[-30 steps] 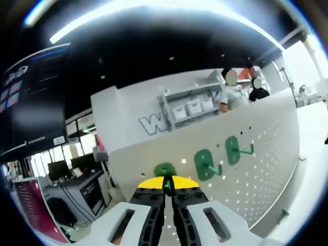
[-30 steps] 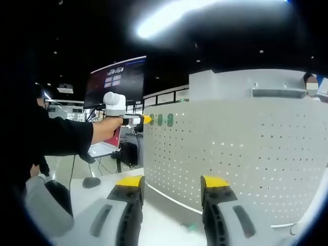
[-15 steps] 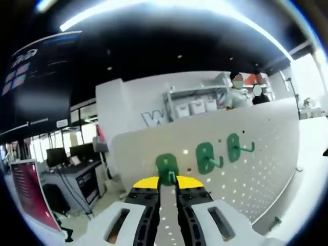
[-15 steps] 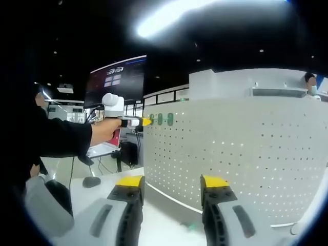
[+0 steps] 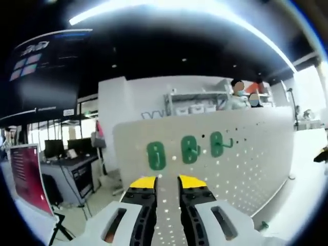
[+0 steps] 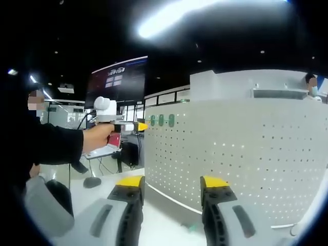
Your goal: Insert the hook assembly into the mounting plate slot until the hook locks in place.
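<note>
Three green hook assemblies are sitting in a row near the top edge of the white perforated mounting plate [image 5: 246, 154]. The leftmost hook assembly [image 5: 156, 155] is seated on the plate closest to its left edge, with the middle hook assembly [image 5: 190, 149] and the rightmost hook assembly [image 5: 219, 144] following toward the right; the prongs of those two are projecting outward from the plate. In the left gripper view, the left claw [image 5: 167, 181] is hanging just below the leftmost hook assembly with its yellow-tipped jaws parted and nothing between them, apart from the hook. In the right gripper view, the right claw [image 6: 171, 182] is standing released, its jaws spread wide and gripping nothing, facing the lower part of the mounting plate. In that same view a person's hand [image 6: 98, 137] is holding the left claw level, just off the plate's upper left corner, beside the row of green hooks. A dark monitor [image 6: 115, 82] is hanging behind that hand
</note>
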Available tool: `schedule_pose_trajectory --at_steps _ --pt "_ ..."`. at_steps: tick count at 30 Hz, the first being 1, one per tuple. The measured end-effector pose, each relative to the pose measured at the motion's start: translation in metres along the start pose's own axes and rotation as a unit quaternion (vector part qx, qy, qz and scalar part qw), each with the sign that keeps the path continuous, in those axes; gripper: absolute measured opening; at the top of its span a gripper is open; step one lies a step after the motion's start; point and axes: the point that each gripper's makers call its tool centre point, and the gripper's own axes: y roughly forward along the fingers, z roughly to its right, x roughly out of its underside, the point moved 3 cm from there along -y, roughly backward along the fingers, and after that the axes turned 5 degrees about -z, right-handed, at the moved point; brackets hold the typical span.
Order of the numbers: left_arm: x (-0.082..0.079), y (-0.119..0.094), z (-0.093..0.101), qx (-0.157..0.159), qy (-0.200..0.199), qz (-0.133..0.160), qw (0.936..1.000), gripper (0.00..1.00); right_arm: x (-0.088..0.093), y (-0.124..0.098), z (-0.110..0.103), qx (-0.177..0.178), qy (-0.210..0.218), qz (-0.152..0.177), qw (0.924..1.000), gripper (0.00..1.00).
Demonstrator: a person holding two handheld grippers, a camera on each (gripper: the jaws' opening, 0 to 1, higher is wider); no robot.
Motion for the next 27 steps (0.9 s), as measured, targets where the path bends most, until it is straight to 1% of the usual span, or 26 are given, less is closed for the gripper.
schedule_pose_trajectory --at_steps 7,13,21,27 --pt "-0.002 -0.018 0.015 0.008 -0.009 0.011 0.9999 0.16 -0.001 -0.001 -0.001 0.0 -0.003 0.003 1.0 0.42" --pt "-0.002 -0.034 0.03 0.019 -0.006 0.012 0.9997 0.15 -0.002 -0.002 -0.002 0.0 -0.005 0.004 1.0 0.41" --pt "-0.004 -0.056 0.041 0.023 -0.014 0.021 0.9994 0.15 0.0 -0.001 -0.006 -0.003 -0.014 0.0 0.9999 0.41" --pt "-0.003 -0.074 0.05 0.029 -0.022 0.023 0.9991 0.15 0.005 0.002 -0.01 -0.009 -0.021 -0.011 0.9997 0.41"
